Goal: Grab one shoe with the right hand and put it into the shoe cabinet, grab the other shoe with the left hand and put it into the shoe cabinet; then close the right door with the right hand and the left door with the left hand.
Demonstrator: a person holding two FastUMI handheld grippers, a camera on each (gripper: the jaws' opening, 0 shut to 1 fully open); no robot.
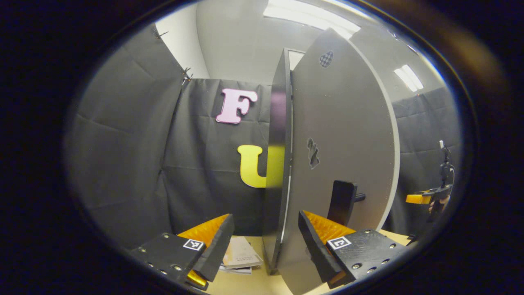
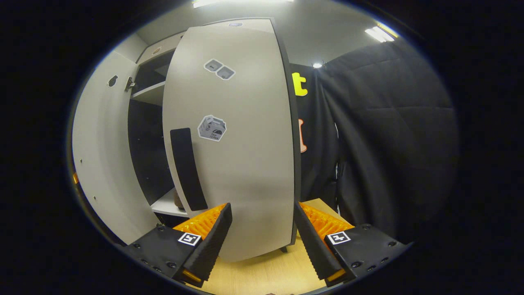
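In the left gripper view the grey left door (image 1: pixel 344 131) of the shoe cabinet stands almost edge-on, its dark edge (image 1: pixel 278 164) straight ahead. A black handle (image 1: pixel 343 200) sticks out low on its face. My left gripper (image 1: pixel 265 221) is open, one finger on each side of that edge. In the right gripper view the right door (image 2: pixel 237 143), with a long black handle (image 2: pixel 188 168), stands partly swung in. My right gripper (image 2: pixel 262 209) is open just in front of its lower part. Behind it are the dark cabinet interior (image 2: pixel 147 147) and a small brownish shape (image 2: pixel 178 200) on the low shelf.
Booklets (image 1: pixel 241 254) lie on the wooden floor (image 2: pixel 262 274) left of the left door. The other gripper (image 1: pixel 425 198), held by a hand, shows far right in the left gripper view. The open left door (image 2: pixel 98 143) flanks the cabinet. Black cloth walls (image 2: pixel 389 143) close the booth.
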